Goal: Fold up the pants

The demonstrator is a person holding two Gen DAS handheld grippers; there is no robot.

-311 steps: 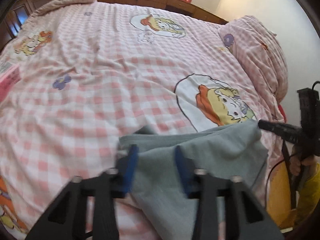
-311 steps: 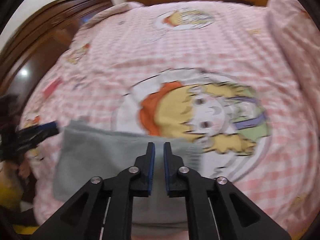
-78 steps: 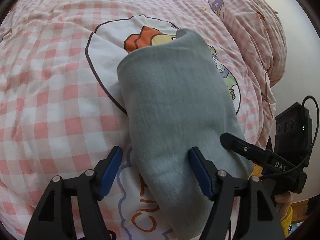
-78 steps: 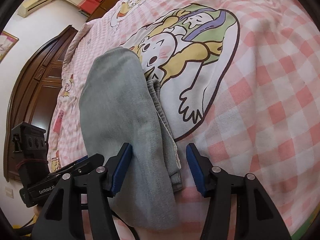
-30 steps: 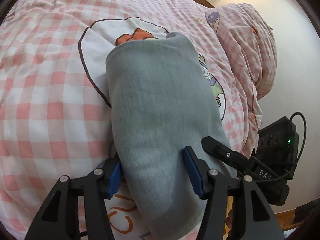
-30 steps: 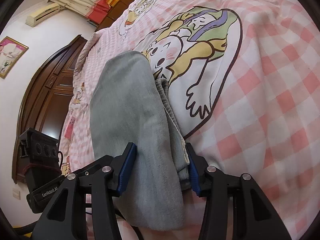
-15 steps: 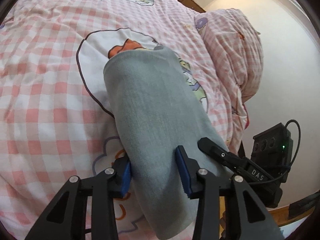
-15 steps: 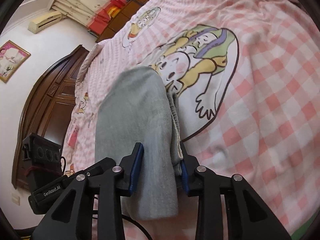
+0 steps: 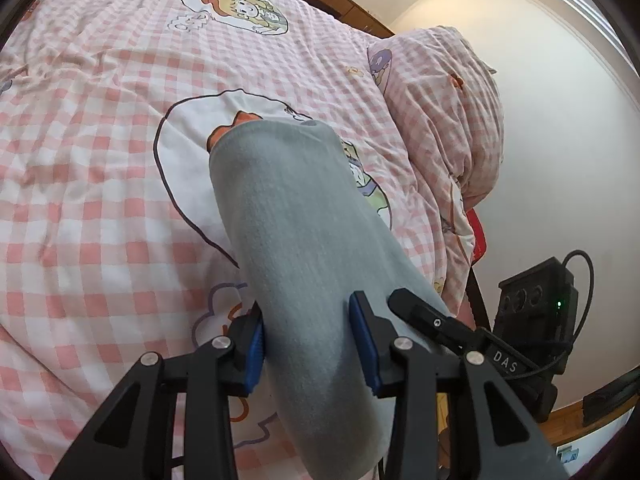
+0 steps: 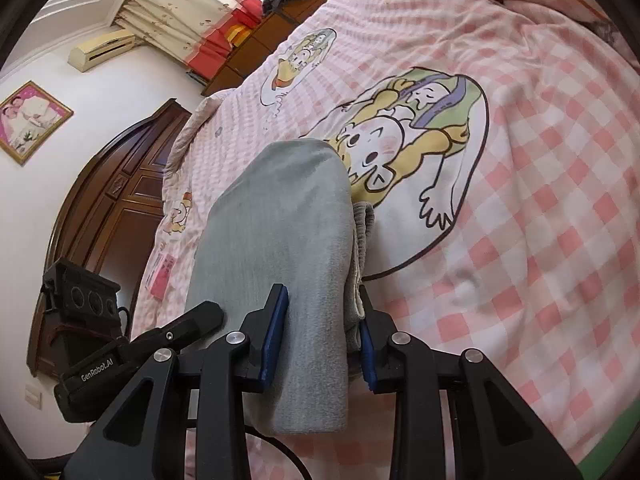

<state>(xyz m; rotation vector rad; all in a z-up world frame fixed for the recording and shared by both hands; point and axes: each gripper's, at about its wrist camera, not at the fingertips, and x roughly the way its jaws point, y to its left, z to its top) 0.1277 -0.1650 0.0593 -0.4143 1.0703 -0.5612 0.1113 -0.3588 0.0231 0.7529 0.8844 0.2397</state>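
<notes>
The grey pants (image 9: 296, 220) are folded into a thick long bundle that rises off the pink checked bedcover (image 9: 100, 184). My left gripper (image 9: 312, 344) is shut on the near end of the bundle, its blue pads pressing both sides. In the right wrist view the same pants (image 10: 280, 216) show layered edges on their right side, and my right gripper (image 10: 320, 340) is shut on them too. Each gripper shows beside the other: the right one (image 9: 436, 324) at the right of the left view, the left one (image 10: 168, 336) at lower left of the right view.
A rolled pink checked quilt (image 9: 444, 112) lies along the bed's right side by the white wall. A dark wooden headboard (image 10: 104, 216) stands at the left in the right wrist view. A wooden cabinet (image 10: 260, 40) and curtains are beyond the far end of the bed.
Both grippers have closed from wide open onto the near end of the folded pants. The bundle has come up off the cover and both views have tilted back.
</notes>
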